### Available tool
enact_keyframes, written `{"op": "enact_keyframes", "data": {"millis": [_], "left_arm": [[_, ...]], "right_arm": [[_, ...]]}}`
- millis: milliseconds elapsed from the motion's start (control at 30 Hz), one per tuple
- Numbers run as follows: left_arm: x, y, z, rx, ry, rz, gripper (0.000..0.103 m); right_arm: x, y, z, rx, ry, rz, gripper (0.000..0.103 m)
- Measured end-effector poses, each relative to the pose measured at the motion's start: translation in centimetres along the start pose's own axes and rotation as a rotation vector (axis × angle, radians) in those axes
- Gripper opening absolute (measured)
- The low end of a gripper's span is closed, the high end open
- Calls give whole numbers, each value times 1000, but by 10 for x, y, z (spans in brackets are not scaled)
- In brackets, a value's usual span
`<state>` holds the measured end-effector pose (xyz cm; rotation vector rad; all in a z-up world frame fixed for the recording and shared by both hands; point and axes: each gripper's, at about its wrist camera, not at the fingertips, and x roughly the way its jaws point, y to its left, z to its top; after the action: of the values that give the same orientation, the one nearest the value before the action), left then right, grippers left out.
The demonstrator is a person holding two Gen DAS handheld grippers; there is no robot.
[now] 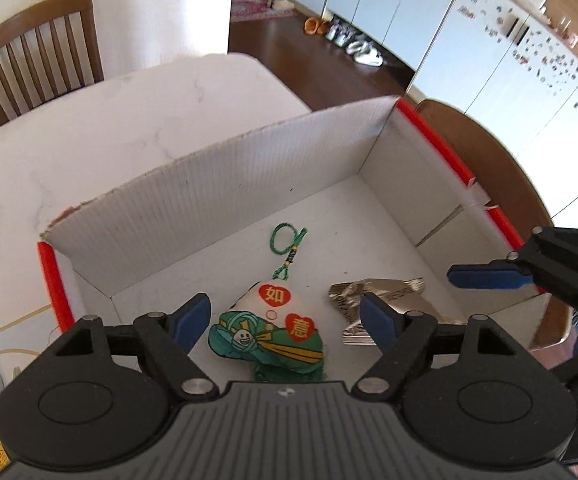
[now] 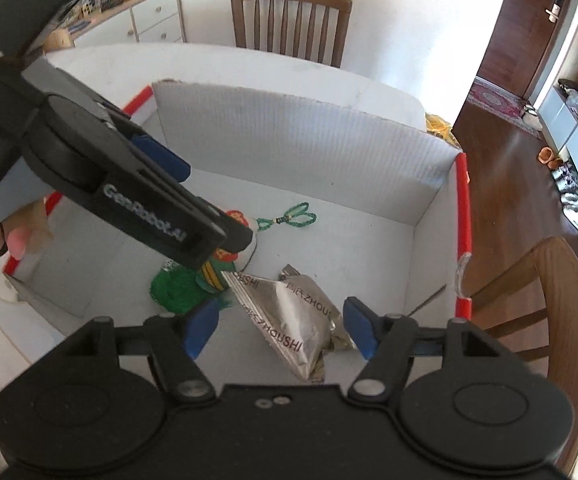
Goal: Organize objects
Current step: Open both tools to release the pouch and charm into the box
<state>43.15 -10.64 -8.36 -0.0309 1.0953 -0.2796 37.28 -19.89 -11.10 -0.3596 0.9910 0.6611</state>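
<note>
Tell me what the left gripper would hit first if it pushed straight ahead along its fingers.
Most likely the green-and-white stuffed charm with red hearts, lying between the open left gripper fingers on the floor of the white cardboard box. Depth is hard to judge here.

Bright daylight, strong fisheye edge distortion.

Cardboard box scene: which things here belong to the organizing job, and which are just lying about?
Part of the job:
- cardboard box
- plush charm inside it
- silver foil packet inside it
- left gripper, open above the charm
- right gripper, open above the packet

Just around:
- white table
- wooden chair
- drawer unit
- shoes on the floor
</note>
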Motion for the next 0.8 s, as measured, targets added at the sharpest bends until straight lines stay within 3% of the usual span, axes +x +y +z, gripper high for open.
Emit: {"op": "enact_keyframes", "data": {"millis": [567, 800], "left_arm": [[-96, -10, -38, 32, -201, -83, 82], [-133, 5, -68, 25, -283, -84, 84]], "right_arm": [[-68, 14, -11, 132, -162, 26, 82], [-93, 31, -20, 149, -241, -15, 87]]}}
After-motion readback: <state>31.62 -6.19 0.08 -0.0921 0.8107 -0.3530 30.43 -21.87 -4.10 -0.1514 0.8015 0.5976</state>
